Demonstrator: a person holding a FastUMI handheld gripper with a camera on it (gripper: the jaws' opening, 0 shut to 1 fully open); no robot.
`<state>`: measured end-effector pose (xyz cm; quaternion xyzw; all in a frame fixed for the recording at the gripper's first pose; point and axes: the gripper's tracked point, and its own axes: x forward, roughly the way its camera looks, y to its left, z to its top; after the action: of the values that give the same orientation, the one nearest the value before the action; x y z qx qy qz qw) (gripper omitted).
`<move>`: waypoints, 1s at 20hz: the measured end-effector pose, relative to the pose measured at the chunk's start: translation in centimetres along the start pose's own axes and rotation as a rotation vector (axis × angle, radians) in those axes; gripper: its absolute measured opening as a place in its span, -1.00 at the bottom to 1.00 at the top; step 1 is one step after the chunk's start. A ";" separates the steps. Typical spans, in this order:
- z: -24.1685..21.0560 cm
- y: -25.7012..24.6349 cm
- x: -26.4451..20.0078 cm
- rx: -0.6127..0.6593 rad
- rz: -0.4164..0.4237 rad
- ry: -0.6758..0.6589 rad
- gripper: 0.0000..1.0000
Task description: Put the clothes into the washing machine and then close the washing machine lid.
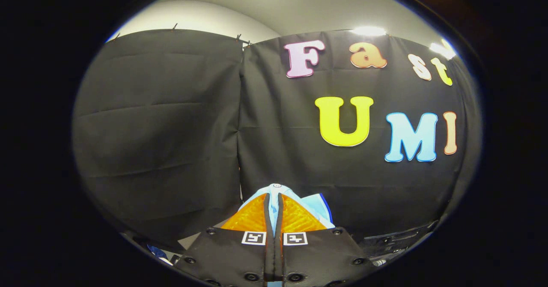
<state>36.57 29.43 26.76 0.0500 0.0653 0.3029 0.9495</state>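
My gripper (pixel 274 201) is held up in the air, facing the black cloth wall. Its two fingers are pressed together on a light blue and white garment (pixel 314 207). The cloth bunches up between and just past the fingertips and spills to the right of them, with a darker blue edge and a small white button at its top. The lower part of the garment is hidden behind the fingers.
The black cloth wall (pixel 171 128) stands close ahead, with a seam between two panels running down just left of the fingers. Low on the right lies a dark object with small parts (pixel 398 240). Bits of blue and white (pixel 158 252) show low on the left.
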 end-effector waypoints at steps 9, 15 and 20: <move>-1.2 -10.8 -4.7 0.006 -0.148 -0.003 -0.98; -2.1 -18.7 -8.5 0.037 -0.263 0.000 -0.98; -2.9 -23.6 -11.1 0.047 -0.342 0.006 -0.98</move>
<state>40.57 3.95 21.78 0.0593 0.0827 0.1354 0.9856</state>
